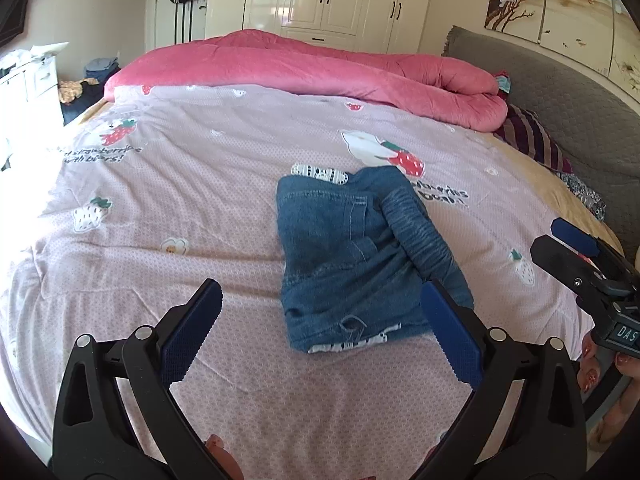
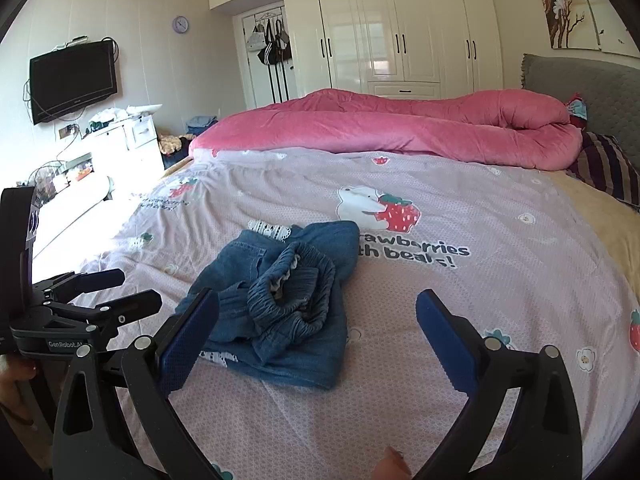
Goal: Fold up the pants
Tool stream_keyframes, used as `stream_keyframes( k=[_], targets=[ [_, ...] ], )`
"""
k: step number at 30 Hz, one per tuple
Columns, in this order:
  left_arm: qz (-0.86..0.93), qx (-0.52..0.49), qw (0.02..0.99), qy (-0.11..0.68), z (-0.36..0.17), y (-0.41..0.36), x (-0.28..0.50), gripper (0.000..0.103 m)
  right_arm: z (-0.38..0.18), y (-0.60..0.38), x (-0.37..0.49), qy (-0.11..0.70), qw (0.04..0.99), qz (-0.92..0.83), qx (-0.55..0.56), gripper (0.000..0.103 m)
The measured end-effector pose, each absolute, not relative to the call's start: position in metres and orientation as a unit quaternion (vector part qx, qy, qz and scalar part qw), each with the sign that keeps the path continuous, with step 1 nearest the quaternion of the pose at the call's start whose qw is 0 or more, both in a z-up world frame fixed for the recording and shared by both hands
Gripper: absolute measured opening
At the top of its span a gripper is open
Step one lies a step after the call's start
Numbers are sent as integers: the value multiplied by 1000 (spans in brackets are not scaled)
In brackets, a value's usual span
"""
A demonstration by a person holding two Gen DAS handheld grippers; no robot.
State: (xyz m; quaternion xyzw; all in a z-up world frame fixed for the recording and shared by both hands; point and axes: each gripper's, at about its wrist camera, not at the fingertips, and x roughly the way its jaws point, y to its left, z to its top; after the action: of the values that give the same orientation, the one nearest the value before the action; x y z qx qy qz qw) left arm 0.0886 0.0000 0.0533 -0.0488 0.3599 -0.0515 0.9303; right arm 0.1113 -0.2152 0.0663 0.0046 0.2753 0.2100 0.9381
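Note:
Small blue denim pants (image 1: 340, 256) lie folded in a compact bundle on the pink strawberry-print bed cover (image 1: 180, 208). Their ribbed elastic waistband (image 2: 296, 292) is bunched on top, and white patterned lining shows at the near and far edges. My left gripper (image 1: 322, 312) is open just in front of the bundle, its blue pads (image 1: 192, 332) empty. In the right wrist view the pants (image 2: 288, 344) sit between and slightly left of my open right gripper (image 2: 318, 324). The other gripper shows at the side of each view: the right gripper (image 1: 568, 248) and the left gripper (image 2: 124, 290).
A rolled pink quilt (image 2: 400, 128) lies across the far side of the bed, with a striped pillow (image 2: 608, 168) and grey headboard (image 2: 580, 80) at the right. White wardrobes stand behind. A wall TV (image 2: 72, 80) and cluttered white cabinet (image 2: 120, 136) are at the left. A person's fingers (image 1: 592, 372) hold the handles.

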Motion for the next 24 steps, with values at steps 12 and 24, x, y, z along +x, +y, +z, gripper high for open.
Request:
stream_keyframes(
  k=[12, 24],
  targets=[
    [-38, -40, 923, 382, 29, -2, 72, 93, 48, -211, 104, 293, 934, 205, -8, 98],
    [-34, -30, 917, 395, 17, -7, 59, 93, 36, -217, 90, 304, 931, 201, -10, 98]
  ],
)
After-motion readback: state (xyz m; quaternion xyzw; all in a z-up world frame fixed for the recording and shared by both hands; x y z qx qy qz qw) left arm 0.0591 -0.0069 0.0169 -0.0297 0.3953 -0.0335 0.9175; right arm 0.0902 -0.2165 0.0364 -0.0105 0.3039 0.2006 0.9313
